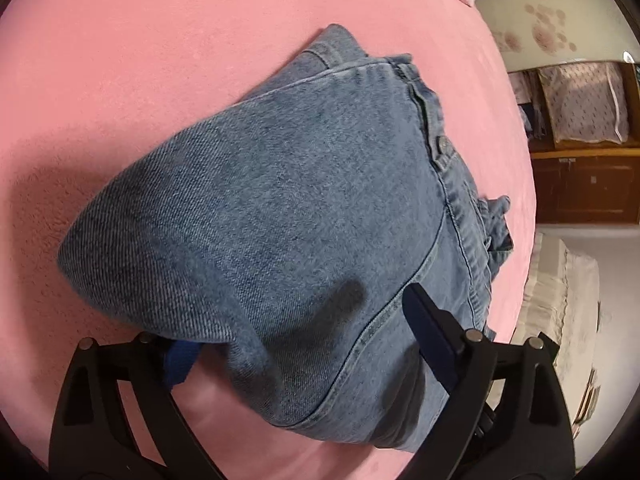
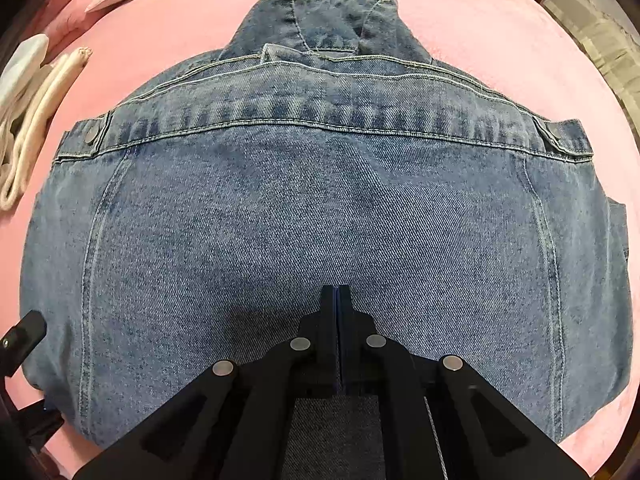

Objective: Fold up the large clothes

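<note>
Jacket [image 2: 320, 208] folded beneath closed right gripper [image 2: 338, 296], perhaps touching.

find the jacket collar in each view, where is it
Left wrist: collar at upper centre, the jacket's far tip, seen edge-on.
Right wrist: collar at top centre, spread flat above the back panel.
Shared landmark: the pink bed cover around the jacket.
</note>
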{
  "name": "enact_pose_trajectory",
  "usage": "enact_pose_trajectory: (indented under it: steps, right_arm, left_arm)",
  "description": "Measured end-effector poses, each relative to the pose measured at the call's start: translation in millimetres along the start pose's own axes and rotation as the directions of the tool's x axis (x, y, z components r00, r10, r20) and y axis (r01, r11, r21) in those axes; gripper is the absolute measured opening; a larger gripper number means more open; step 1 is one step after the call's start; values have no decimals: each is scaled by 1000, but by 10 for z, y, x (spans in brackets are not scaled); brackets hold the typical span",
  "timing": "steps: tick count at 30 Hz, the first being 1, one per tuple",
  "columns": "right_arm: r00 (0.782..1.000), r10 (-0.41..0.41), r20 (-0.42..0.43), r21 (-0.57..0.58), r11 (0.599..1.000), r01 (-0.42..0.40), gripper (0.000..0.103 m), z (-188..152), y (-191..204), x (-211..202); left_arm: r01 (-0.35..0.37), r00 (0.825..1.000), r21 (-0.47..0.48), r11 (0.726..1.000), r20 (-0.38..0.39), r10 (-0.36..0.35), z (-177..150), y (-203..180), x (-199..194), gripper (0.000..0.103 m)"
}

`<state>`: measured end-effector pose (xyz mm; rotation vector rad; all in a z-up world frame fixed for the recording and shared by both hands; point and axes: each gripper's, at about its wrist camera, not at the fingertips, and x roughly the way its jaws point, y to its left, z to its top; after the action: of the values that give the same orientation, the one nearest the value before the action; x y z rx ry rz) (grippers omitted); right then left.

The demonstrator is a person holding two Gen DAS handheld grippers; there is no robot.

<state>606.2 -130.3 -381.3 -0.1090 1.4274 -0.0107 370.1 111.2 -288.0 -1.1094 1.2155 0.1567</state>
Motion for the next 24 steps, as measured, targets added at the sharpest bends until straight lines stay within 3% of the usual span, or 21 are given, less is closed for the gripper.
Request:
enact_pose_trajectory:
  steps: [3,10,13,15,18,20,24]
  right_arm:
    - [1000,3,-11,-1,1000,-3,3,34,-9,-5]
    - [998,7,-55,-1,1000,-7,3,169,-37,9]
    - [996,38,-76,21,999,-37,3,238,-100,31]
    - [995,58,-81,29,998,-55,3,280,-136,38]
    - [994,71,-84,16,997,-70,3,329,-150,43]
    - [993,84,-88,13,996,-84,3,364,-184,51]
    - [987,135,-91,51,990,-131,3,413,-280,44]
  left_arm:
    - [-13,999,30,999,-52,15,19,-66,-125,89]
    - [49,987,99,994,-159,-32,61,-123,-454,92]
    - [62,982,56,997,-183,-51,49,31,-445,92]
    - [132,981,-18,991,-141,-133,8,185,-507,93]
    - [66,997,15,998,-40,-65,-42,297,-598,95]
    - [72,997,3,997,7,-72,-35,372,-653,95]
    - [84,996,29,996,31,-85,108,390,-551,95]
